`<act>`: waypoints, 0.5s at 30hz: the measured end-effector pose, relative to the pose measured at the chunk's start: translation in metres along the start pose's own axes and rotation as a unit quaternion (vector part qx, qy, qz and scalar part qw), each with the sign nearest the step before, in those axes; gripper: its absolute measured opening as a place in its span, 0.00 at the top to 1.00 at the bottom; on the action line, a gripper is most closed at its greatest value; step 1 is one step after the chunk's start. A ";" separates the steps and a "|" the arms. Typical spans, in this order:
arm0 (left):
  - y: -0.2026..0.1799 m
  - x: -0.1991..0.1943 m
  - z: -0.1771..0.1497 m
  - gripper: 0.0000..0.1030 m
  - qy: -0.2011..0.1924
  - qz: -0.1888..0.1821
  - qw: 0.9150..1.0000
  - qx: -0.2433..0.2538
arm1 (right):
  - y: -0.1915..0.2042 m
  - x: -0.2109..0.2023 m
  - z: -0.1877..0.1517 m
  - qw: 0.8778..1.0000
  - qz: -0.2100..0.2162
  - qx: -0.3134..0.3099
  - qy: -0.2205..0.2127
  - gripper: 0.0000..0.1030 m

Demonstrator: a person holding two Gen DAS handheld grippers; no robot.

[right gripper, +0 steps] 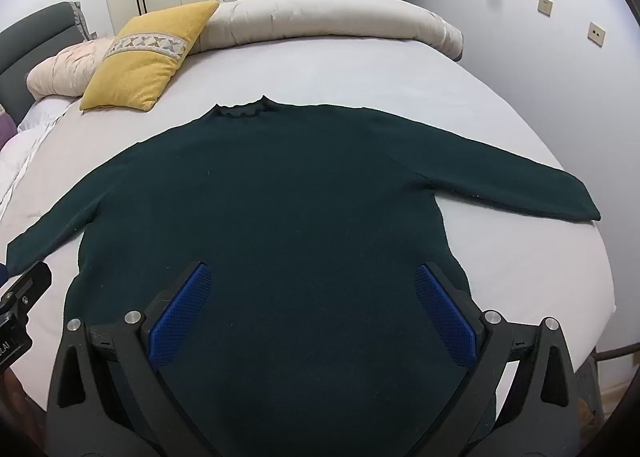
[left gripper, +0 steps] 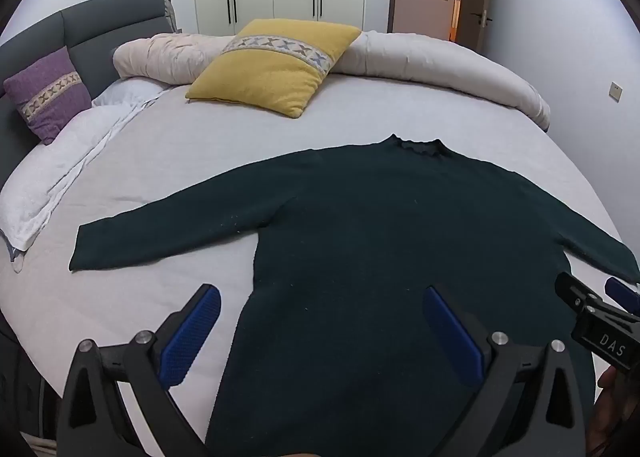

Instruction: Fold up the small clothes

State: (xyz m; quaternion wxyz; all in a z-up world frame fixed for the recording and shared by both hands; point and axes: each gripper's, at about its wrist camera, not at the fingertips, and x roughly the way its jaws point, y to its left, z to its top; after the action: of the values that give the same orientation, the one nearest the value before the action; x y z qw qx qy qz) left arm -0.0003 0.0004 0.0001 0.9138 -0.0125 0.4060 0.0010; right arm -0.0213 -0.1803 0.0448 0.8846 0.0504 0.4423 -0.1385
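The dark green sweater (right gripper: 280,193) lies flat mid-bed (right gripper: 400,69), hem at the near edge, sleeves spread; left gripper (left gripper: 322,331) and right gripper (right gripper: 312,313) hover wide, empty; I'd pinch each cuff, fold inward evenly

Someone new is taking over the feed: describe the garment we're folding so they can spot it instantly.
Start from the big bed with the light grey sheet. Spread flat on its near half, in front of the yellow cushion and the rolled cream duvet, lies the sweater, both sleeves stretched out sideways and its collar pointing away. It is the only dark green item, with a small ruffled neck.
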 end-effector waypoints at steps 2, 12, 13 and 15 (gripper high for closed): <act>0.000 0.000 0.000 0.00 0.000 0.000 1.000 0.001 | 0.000 0.000 0.000 1.000 -0.002 -0.001 0.000 0.00; 0.000 0.000 0.000 0.00 -0.003 0.005 1.000 0.003 | -0.003 0.000 0.002 1.000 -0.007 -0.008 -0.004 0.00; -0.001 0.000 0.000 0.00 -0.003 0.006 1.000 0.003 | -0.004 -0.001 0.001 1.000 -0.007 -0.008 -0.005 0.00; 0.001 -0.002 0.003 0.00 -0.004 0.005 1.000 0.003 | -0.005 -0.001 0.001 1.000 -0.006 -0.007 -0.005 0.00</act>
State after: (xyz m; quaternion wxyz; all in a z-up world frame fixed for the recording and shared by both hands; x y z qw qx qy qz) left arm 0.0003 0.0017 0.0037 0.9153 -0.0078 0.4027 0.0047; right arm -0.0225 -0.1849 0.0467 0.8862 0.0405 0.4395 -0.1410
